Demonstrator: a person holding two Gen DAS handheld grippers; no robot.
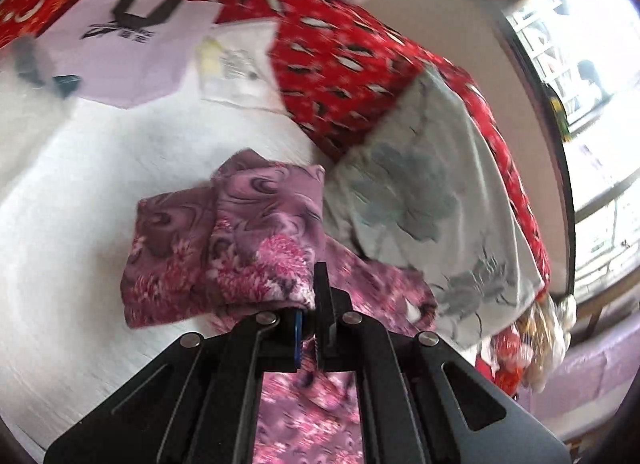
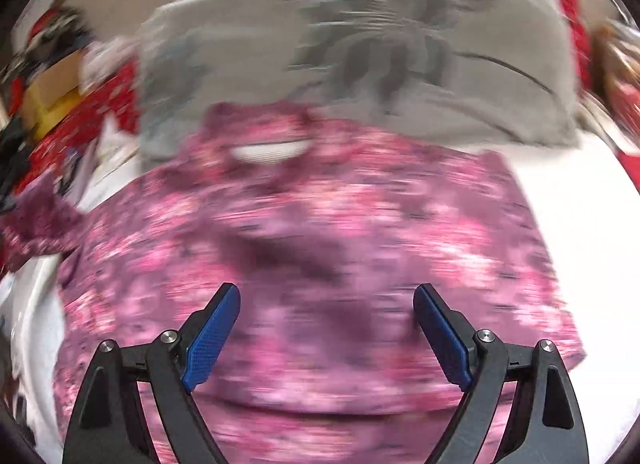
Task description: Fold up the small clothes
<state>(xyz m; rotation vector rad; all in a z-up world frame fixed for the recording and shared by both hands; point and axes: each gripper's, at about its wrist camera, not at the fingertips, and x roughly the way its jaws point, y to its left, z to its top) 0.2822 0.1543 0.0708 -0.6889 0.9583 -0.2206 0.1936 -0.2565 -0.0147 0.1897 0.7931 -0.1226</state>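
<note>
A pink and purple flowered garment [image 2: 320, 248] lies spread on the white surface [image 2: 568, 199], its neck opening toward the far side. In the left wrist view my left gripper [image 1: 312, 304] is shut on a bunched fold of that garment [image 1: 224, 240], and the cloth is lifted and doubled over itself. My right gripper [image 2: 326, 328] hovers over the garment's lower middle with its blue pads [image 2: 212, 340] wide apart and nothing between them. The right wrist view is blurred by motion.
A grey cloth with a dark leaf print [image 2: 380, 59] lies beyond the garment, also in the left wrist view [image 1: 420, 199]. A red patterned blanket [image 1: 328, 59] runs along the back. A folded lilac shirt [image 1: 132, 51] and a white packet [image 1: 240, 63] sit far left.
</note>
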